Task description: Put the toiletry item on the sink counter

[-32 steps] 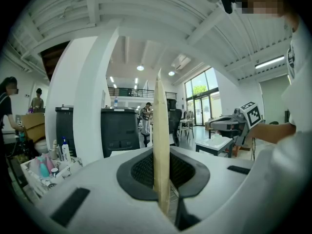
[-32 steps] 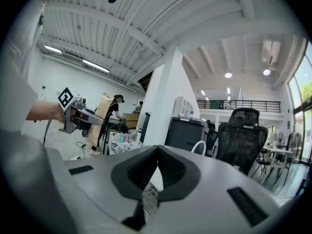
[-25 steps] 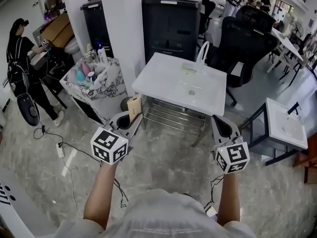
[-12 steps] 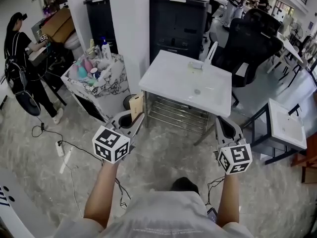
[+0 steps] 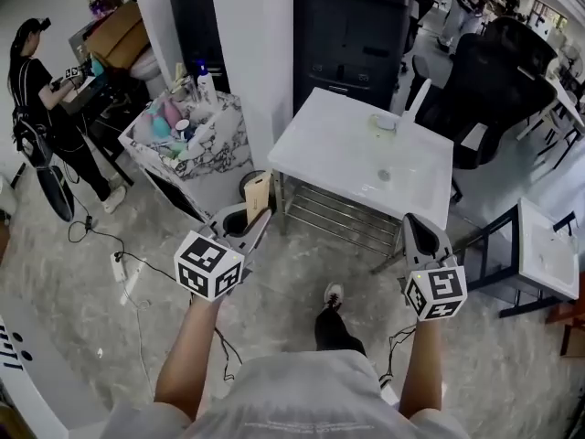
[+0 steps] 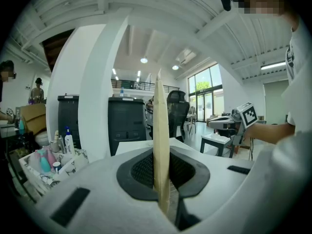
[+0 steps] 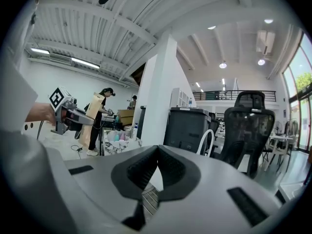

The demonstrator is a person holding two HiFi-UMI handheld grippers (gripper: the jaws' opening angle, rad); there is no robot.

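Flat tan toiletry item (image 5: 259,198) is clamped edge-on in the left gripper (image 5: 254,218), left of centre frame, so it's not delivered yet! The white sink worktop (image 5: 329,149) waits just beyond it. The right gripper (image 5: 419,231) is closed on nothing. At upper left, a marble-patterned bin (image 5: 215,158) holds pink and teal bottles (image 5: 164,117).

Left gripper view, items as I see them:
- Left gripper (image 6: 161,152): jaws closed flat against a thin flat beige toiletry item (image 6: 159,111), held upright and edge-on to me.
- Just past the tips: white sink counter (image 6: 132,146).
- Behind it: black cabinet (image 6: 126,123) and black office chair (image 6: 177,110).
- Left of the jaws: white pillar (image 6: 80,96) and marble-patterned bin of bottles (image 6: 48,168).
- Far right: right gripper (image 6: 234,125).
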